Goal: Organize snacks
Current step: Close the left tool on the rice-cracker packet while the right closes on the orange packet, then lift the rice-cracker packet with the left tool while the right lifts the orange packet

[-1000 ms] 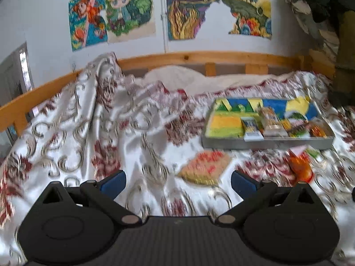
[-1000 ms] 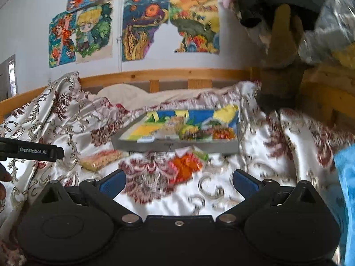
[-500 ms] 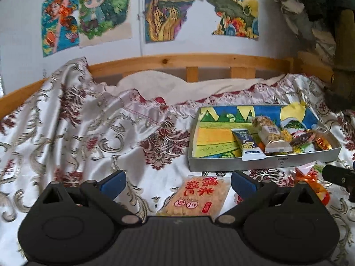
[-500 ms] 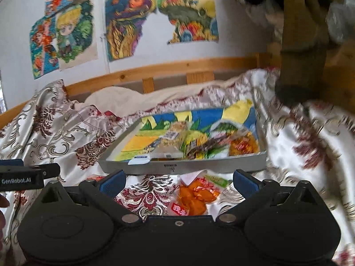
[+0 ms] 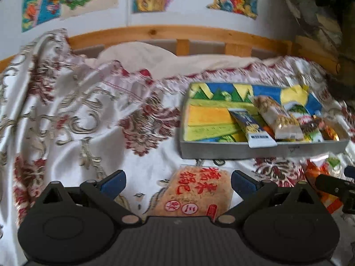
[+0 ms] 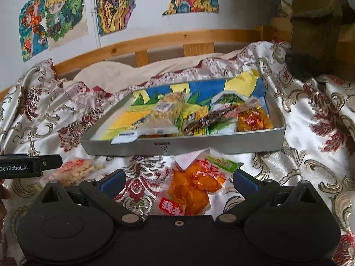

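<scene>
A grey tray (image 5: 261, 149) with a colourful lining sits on the patterned bedspread and holds several snack packets; it also shows in the right wrist view (image 6: 199, 145). My left gripper (image 5: 177, 182) is open, its fingers on either side of a flat rice-crisp packet with red characters (image 5: 196, 194), which lies on the bedspread in front of the tray. My right gripper (image 6: 178, 180) is open around an orange snack packet (image 6: 193, 188) lying just before the tray. The rice-crisp packet (image 6: 75, 170) shows at left in the right wrist view.
A wooden bed rail (image 5: 177, 33) runs behind the bedspread (image 5: 77, 110), with posters on the wall above. The bedspread is bunched high at the left. Dark clothing (image 6: 310, 22) hangs at the right. The other gripper's black body (image 6: 26, 166) juts in from the left.
Both grippers have moved forward and down toward the bedspread. The rice-crisp packet now lies between my left fingers and the orange packet between my right fingers. Both stay open.
</scene>
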The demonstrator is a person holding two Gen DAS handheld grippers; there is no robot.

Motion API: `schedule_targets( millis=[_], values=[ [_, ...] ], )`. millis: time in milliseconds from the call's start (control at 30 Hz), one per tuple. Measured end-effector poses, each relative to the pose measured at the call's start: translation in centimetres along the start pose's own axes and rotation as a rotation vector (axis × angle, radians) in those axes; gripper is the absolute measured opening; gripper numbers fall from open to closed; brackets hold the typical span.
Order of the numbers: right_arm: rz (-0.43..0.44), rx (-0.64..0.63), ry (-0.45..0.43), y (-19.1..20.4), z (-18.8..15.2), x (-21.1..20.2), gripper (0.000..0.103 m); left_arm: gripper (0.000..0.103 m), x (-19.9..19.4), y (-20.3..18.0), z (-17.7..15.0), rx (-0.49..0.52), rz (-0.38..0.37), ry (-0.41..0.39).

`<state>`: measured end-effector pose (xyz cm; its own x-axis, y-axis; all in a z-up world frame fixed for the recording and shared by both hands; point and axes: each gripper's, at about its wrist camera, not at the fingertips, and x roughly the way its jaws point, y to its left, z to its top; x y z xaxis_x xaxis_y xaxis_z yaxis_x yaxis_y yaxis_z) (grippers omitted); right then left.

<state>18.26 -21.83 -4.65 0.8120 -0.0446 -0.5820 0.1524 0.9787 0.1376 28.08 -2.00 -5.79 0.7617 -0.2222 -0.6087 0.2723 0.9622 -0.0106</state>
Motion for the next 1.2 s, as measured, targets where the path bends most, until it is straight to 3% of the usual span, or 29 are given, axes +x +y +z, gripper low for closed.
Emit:
schedule_targets(
  millis=[200, 400, 733, 867, 1000, 1133, 1200],
  values=[
    [0.004, 0.012, 0.028, -0.5, 0.0, 1.3, 0.102, 0.103, 2.0, 0.7, 0.4, -0.010, -0.102, 0.076],
    [0.028, 0.051, 0.072, -1.3, 0.0, 2.6, 0.102, 0.103, 3.4, 0.5, 0.1, 0.007, -0.140, 0.163],
    [0.064, 0.111, 0.082, -2.1, -0.3, 3.5, 0.099, 0.100, 3.7, 0.3, 0.1, 0.022, -0.162, 0.171],
    [0.071, 0.113, 0.083, -2.0, -0.4, 3.7, 0.097, 0.095, 3.8, -0.1, 0.0, 0.041, -0.184, 0.182],
    [0.078, 0.129, 0.083, -2.1, -0.5, 3.7, 0.089, 0.089, 3.7, 0.0, -0.1, 0.029, -0.205, 0.183],
    [0.076, 0.128, 0.089, -2.1, -0.5, 3.7, 0.067, 0.080, 3.6, -0.2, -0.3, 0.012, -0.252, 0.190],
    [0.092, 0.130, 0.096, -2.0, -0.6, 3.7, 0.062, 0.079, 3.5, -0.6, -0.5, 0.024, -0.270, 0.189]
  ],
)
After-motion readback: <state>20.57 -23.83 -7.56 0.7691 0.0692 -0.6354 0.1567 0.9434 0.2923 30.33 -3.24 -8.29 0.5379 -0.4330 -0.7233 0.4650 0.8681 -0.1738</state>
